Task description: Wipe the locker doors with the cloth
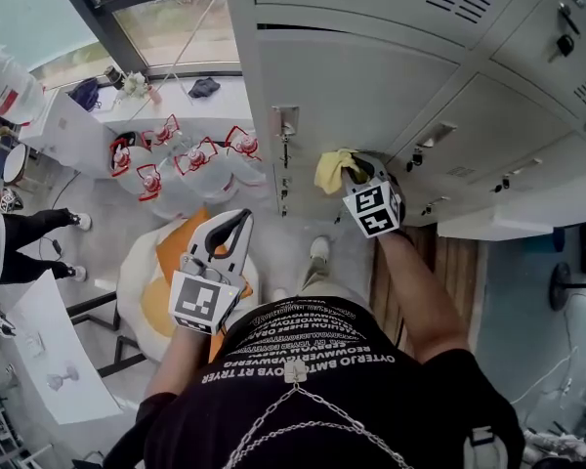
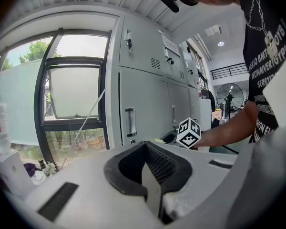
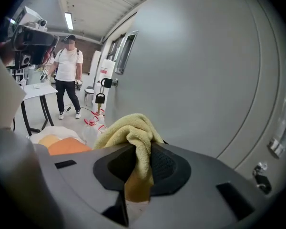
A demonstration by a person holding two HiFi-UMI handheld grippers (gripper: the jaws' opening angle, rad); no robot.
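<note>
A yellow cloth [image 1: 331, 169] is pressed against a grey locker door [image 1: 352, 96] beside its handle [image 1: 285, 125]. My right gripper [image 1: 359, 178] is shut on the cloth, its marker cube facing the head camera. In the right gripper view the cloth [image 3: 131, 136] bunches out of the shut jaws of the right gripper [image 3: 133, 152], close to the door [image 3: 200, 75]. My left gripper [image 1: 236, 227] hangs low, away from the lockers, shut with nothing in it. In its own view the left gripper [image 2: 146, 162] points at the locker doors [image 2: 143, 99] from a distance.
Several water bottles with red handles [image 1: 190, 157] stand on the floor below the window [image 1: 166, 18]. A white and orange seat [image 1: 161, 277] is under my left arm. A white table [image 1: 49, 360] and a standing person [image 1: 29, 242] are at the left.
</note>
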